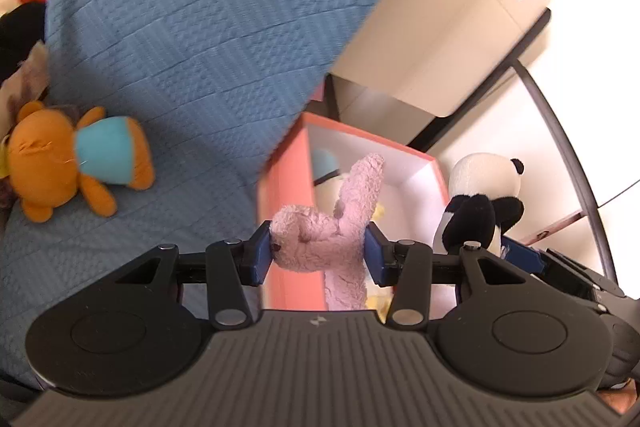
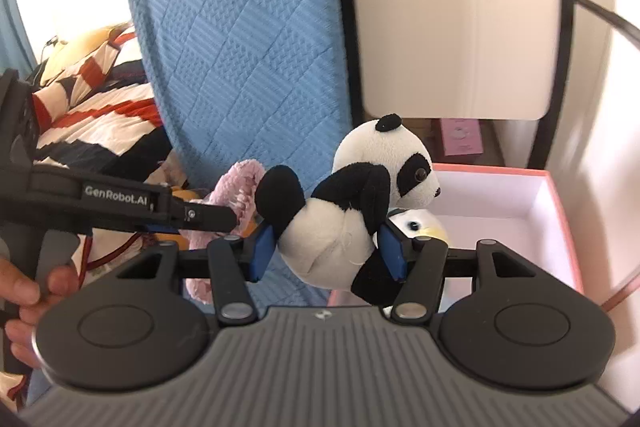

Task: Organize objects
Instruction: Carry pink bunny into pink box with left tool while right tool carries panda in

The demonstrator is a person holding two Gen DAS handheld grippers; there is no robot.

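Note:
My left gripper (image 1: 318, 253) is shut on a pink plush rabbit (image 1: 332, 227), its blue pads pressing both sides of the head, an ear sticking up. My right gripper (image 2: 326, 247) is shut on a black-and-white plush panda (image 2: 344, 227) by its body. The panda (image 1: 480, 203) also shows at the right of the left wrist view, and the rabbit (image 2: 236, 195) hangs left of the panda in the right wrist view. Below both lies an open pink box (image 2: 560, 211) with white inside, holding a white-and-blue plush toy (image 2: 420, 227). An orange plush bear (image 1: 68, 163) lies on the blue quilted cover.
A blue quilted cover (image 1: 200, 27) drapes a sofa or bed beside the box (image 1: 280, 187). A beige chair back (image 2: 452, 27) with a slot stands behind the box. Striped red, white and navy cloth (image 2: 92, 107) lies at left. A person's hand (image 2: 28, 299) holds the left gripper.

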